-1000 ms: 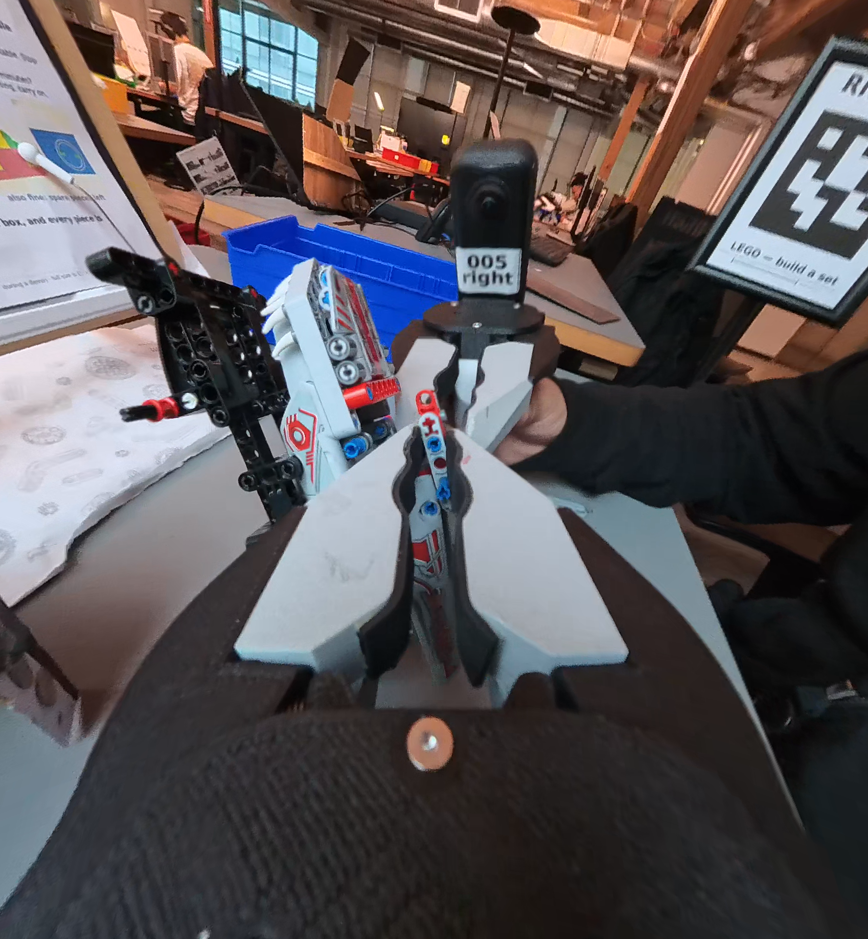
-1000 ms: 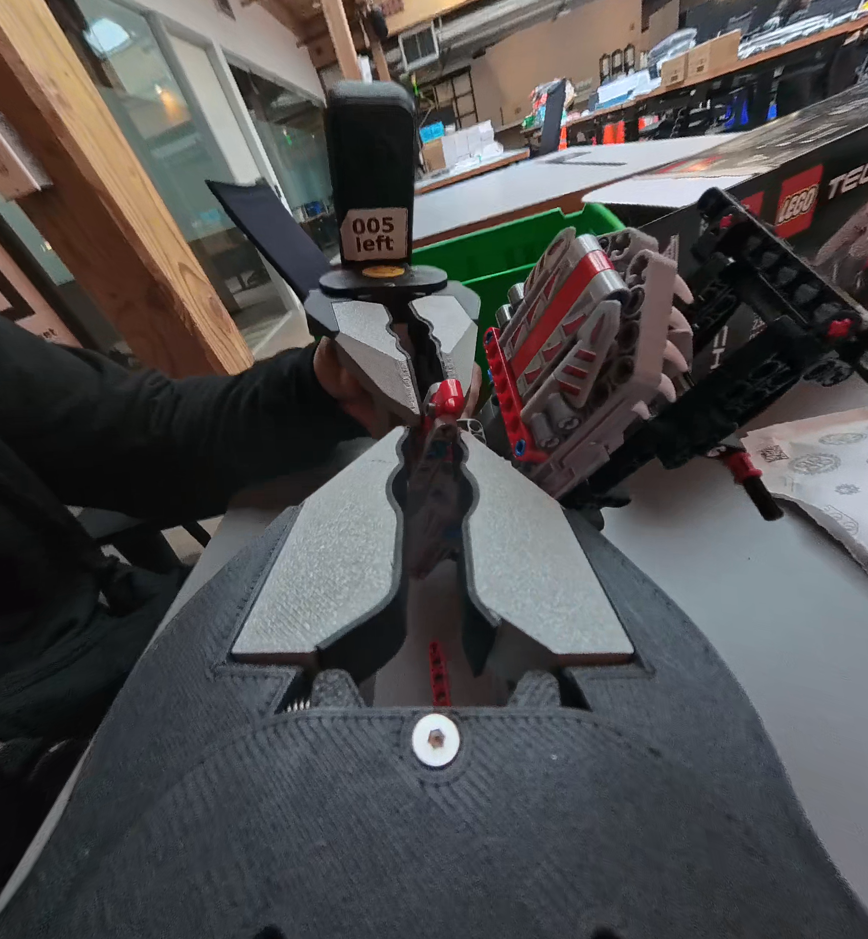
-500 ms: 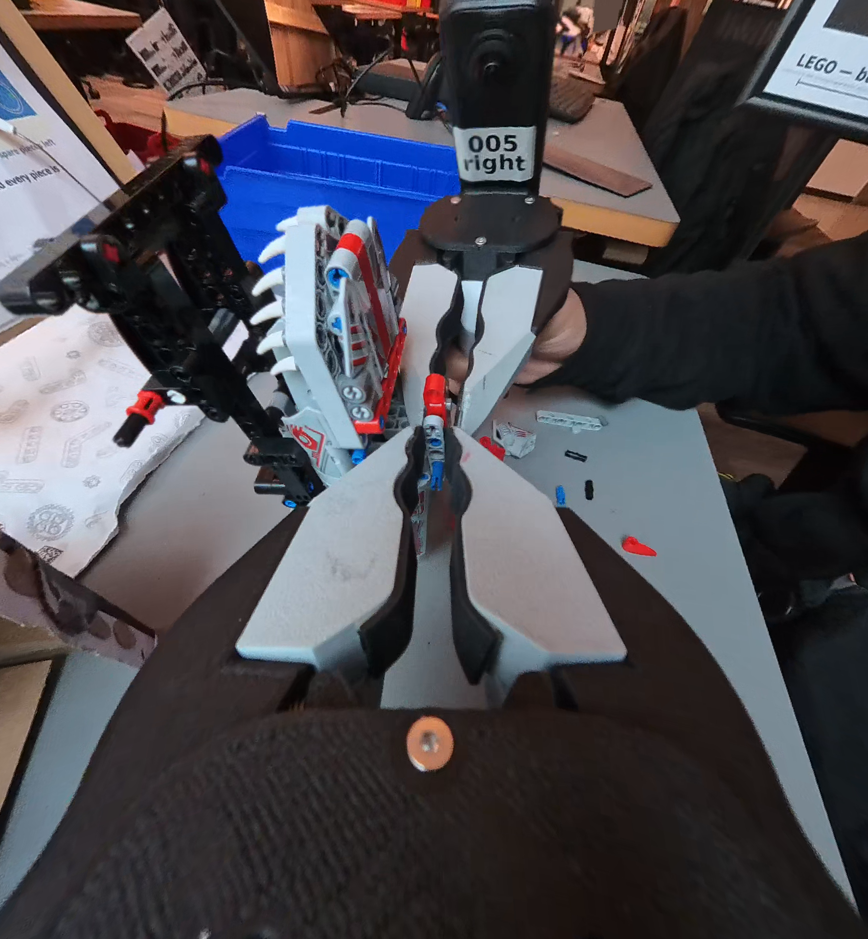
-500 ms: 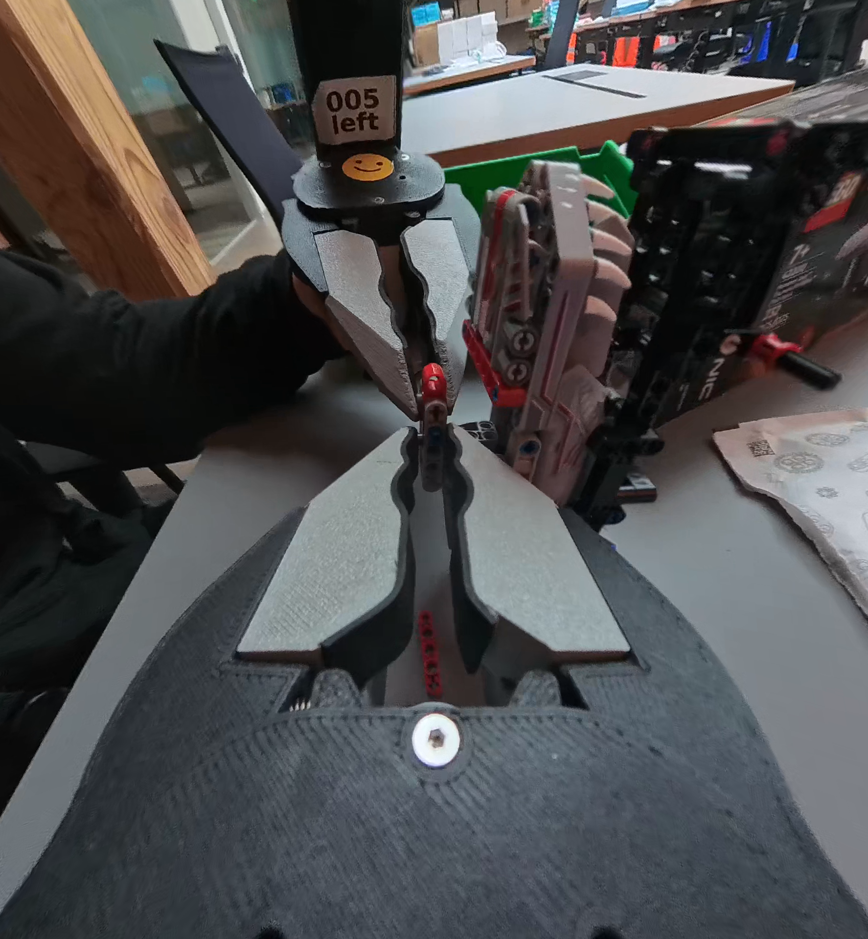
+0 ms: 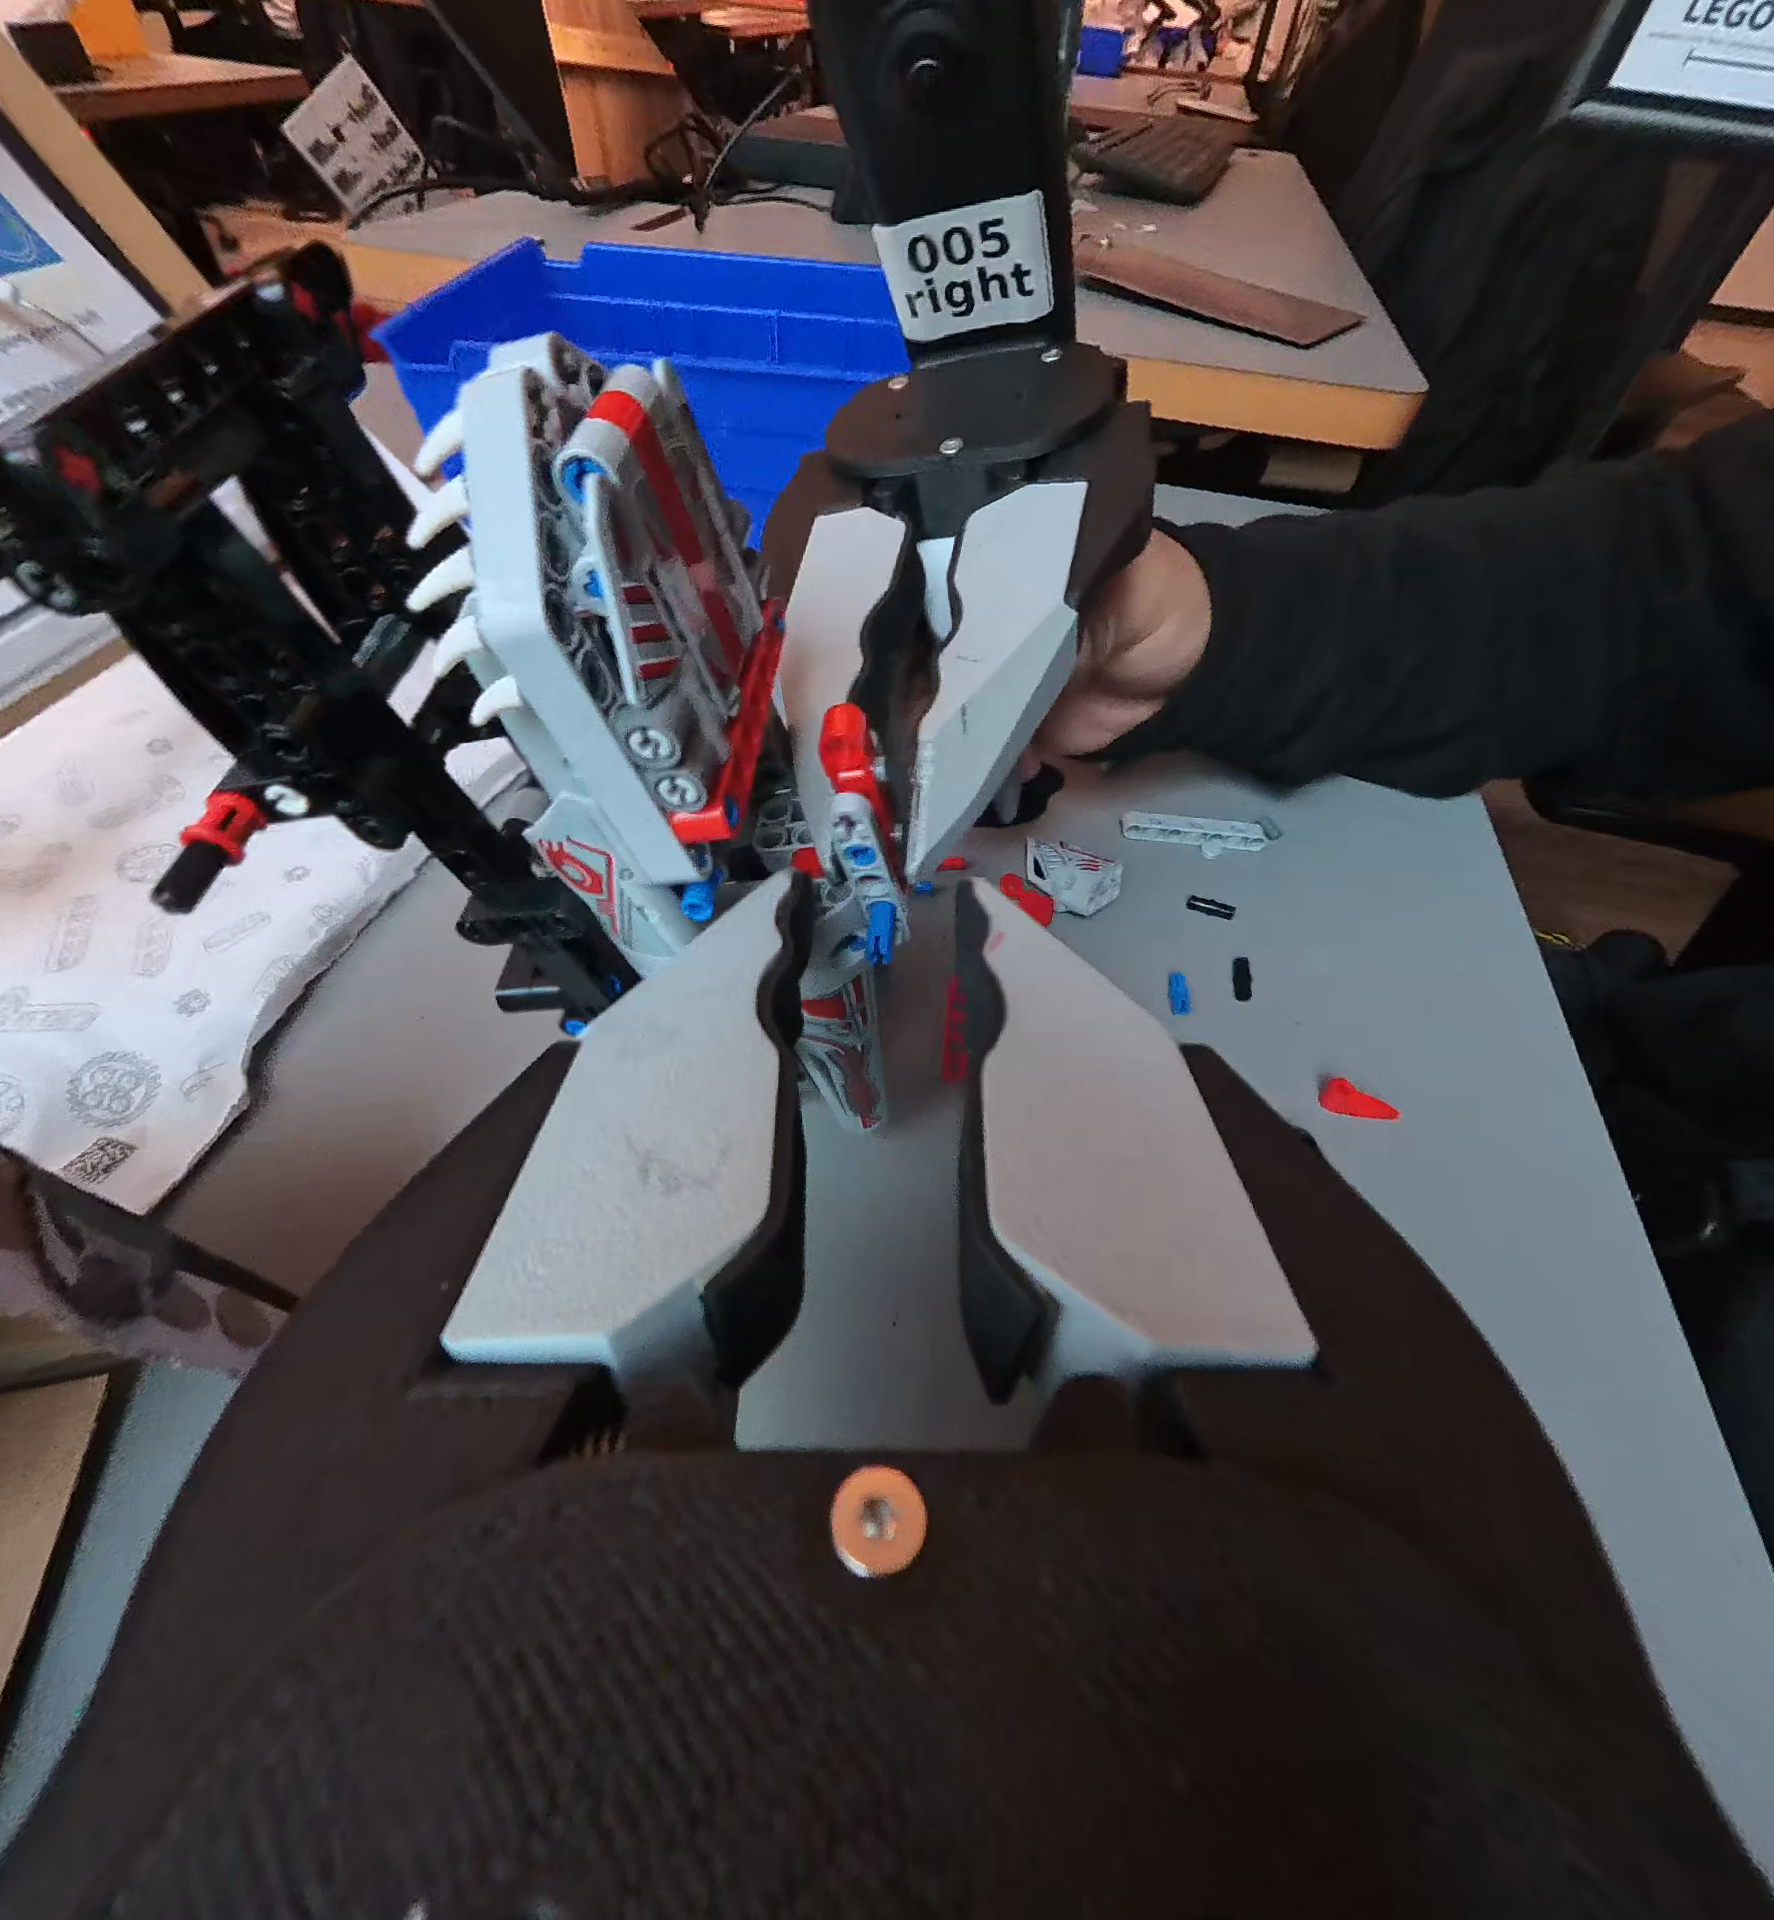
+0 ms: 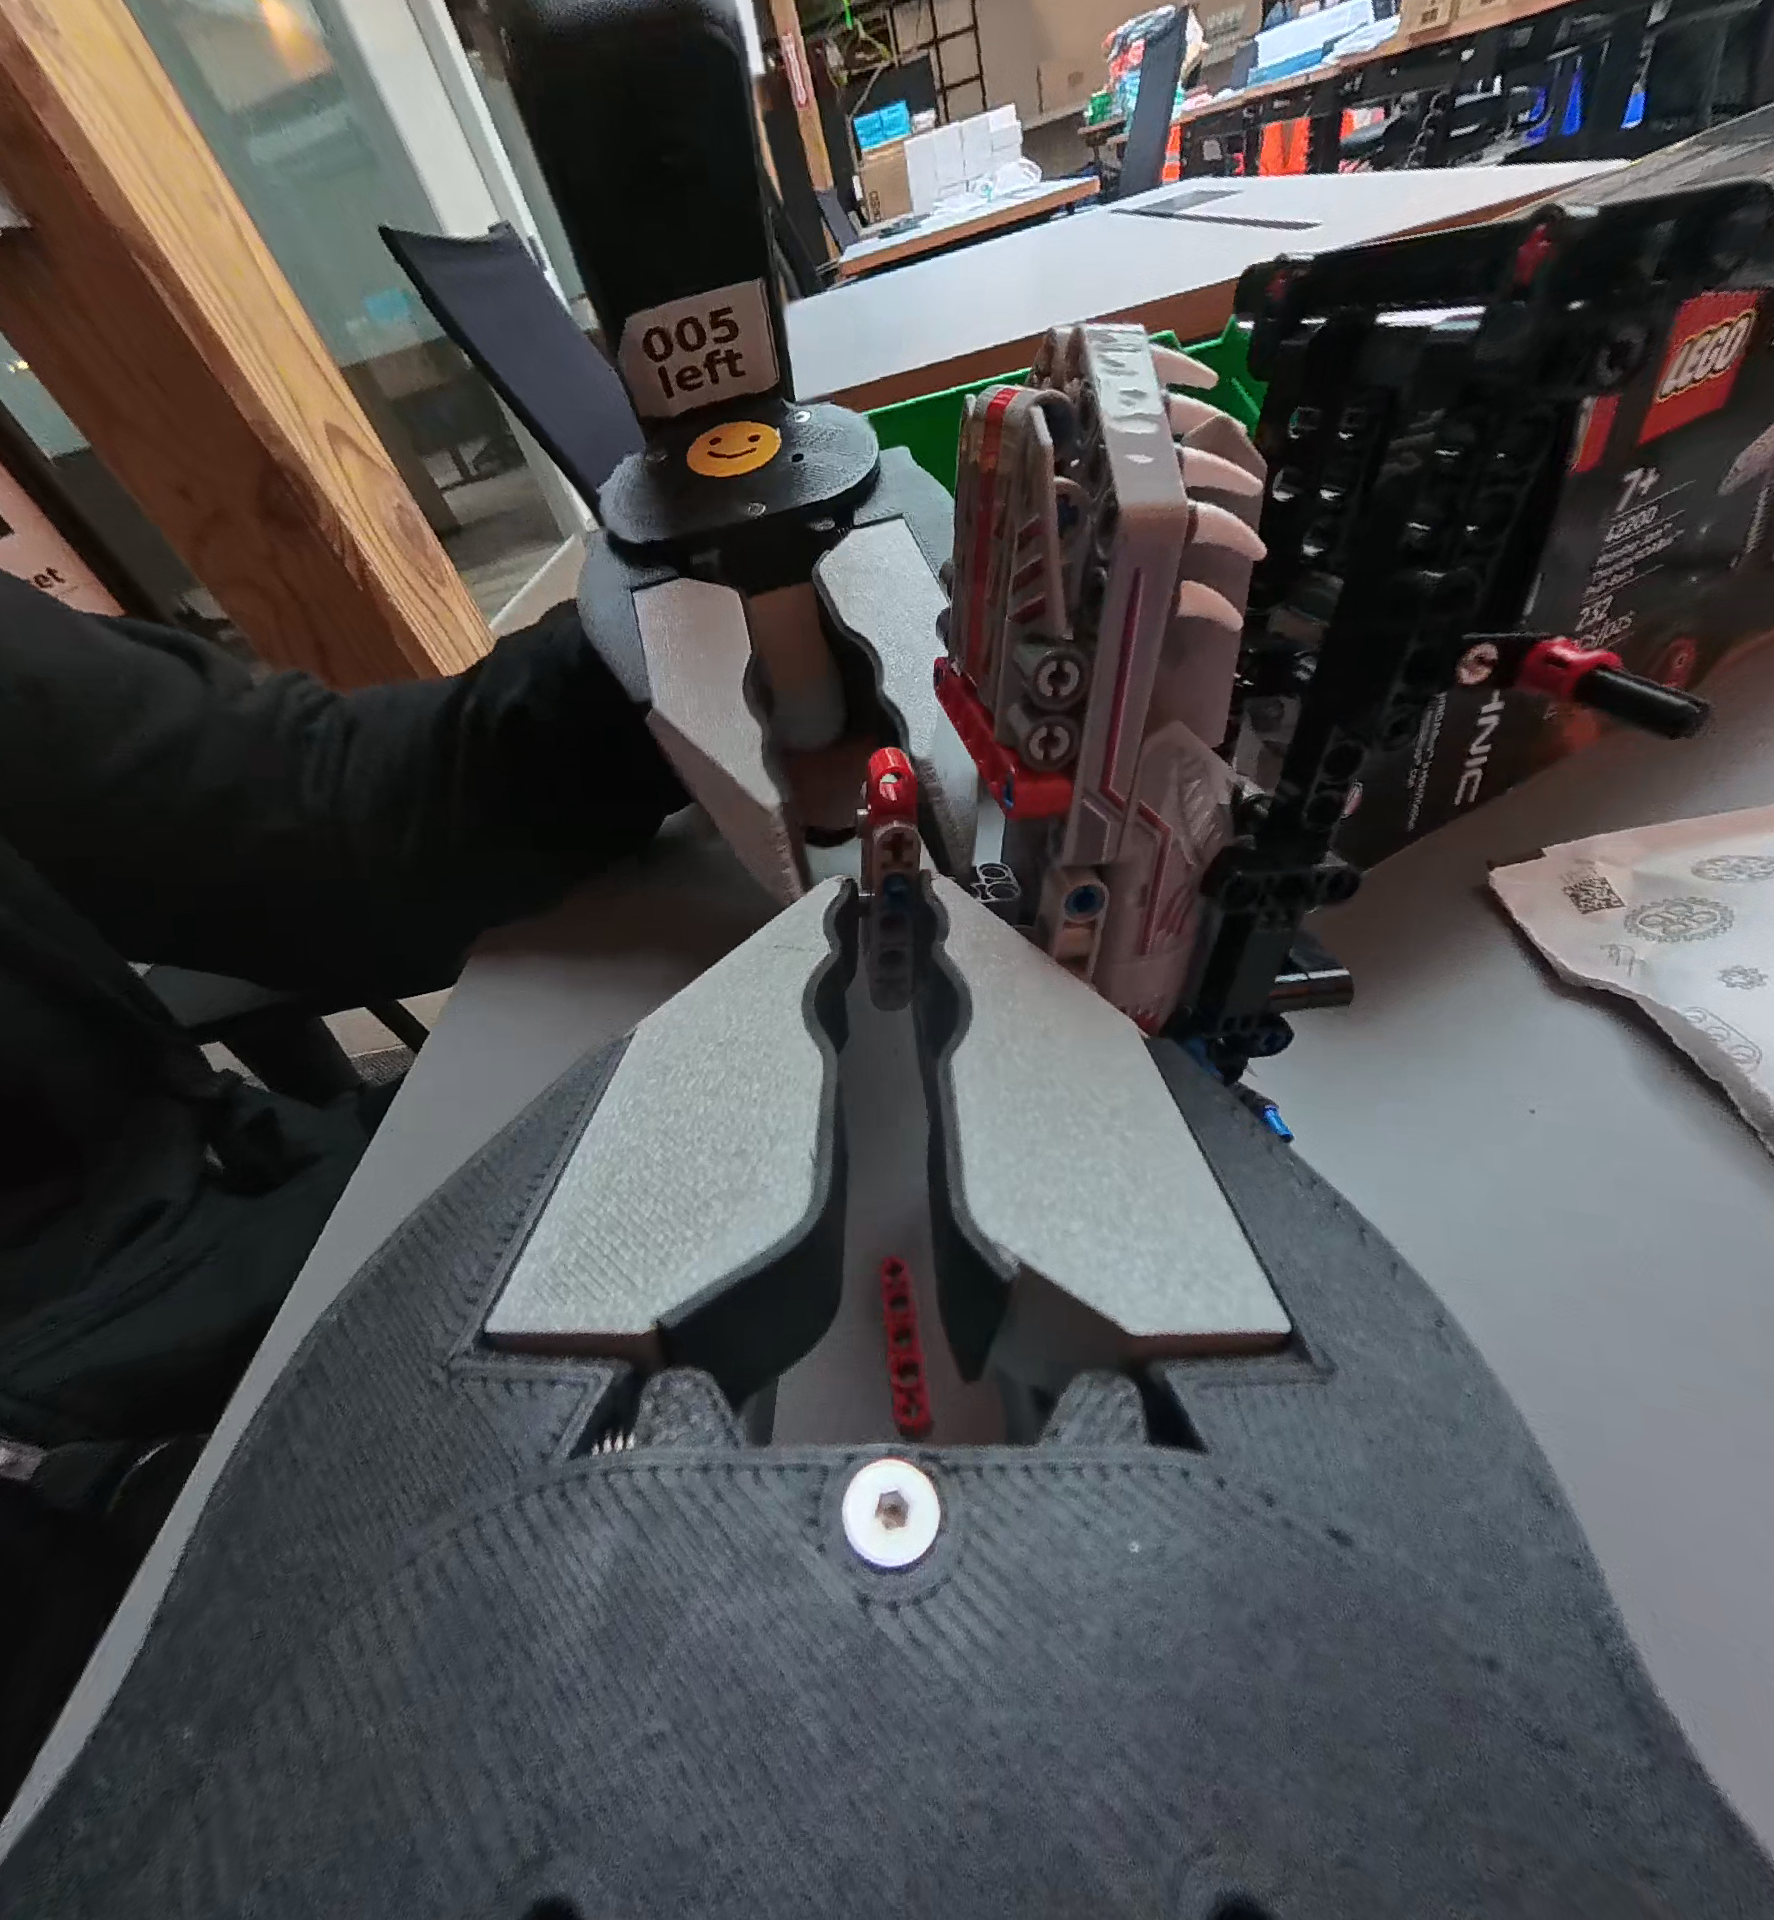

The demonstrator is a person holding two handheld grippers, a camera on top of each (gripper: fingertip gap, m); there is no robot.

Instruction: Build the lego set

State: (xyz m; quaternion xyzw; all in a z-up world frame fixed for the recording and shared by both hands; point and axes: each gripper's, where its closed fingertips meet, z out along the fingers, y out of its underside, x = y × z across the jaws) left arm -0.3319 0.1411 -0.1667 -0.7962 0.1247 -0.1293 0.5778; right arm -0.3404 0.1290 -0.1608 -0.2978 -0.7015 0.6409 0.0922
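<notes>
We see two hand-held grippers facing each other tip to tip over a grey table (image 5: 1434, 1195). The left gripper (image 5: 878, 894) has its fingers spread apart, with a clear gap between them. A small grey beam assembly (image 5: 852, 935) with red and blue pins rests against the inner face of the left finger; its far end sits in the right gripper (image 6: 888, 894), whose fingers are closed on it. From the right wrist view, a red connector (image 6: 890, 781) caps the assembly just past the right gripper's fingertips.

Just beside the fingertips, to the left in the left wrist view, stands the partly built lego model (image 5: 613, 665): grey panels with red stripes and white teeth, joined to a black frame (image 5: 239, 540). Loose pieces (image 5: 1200, 831) lie on the table beyond the left gripper's right finger, and a red piece (image 5: 1356, 1101) lies beside it. A blue bin (image 5: 737, 332) stands behind the model
</notes>
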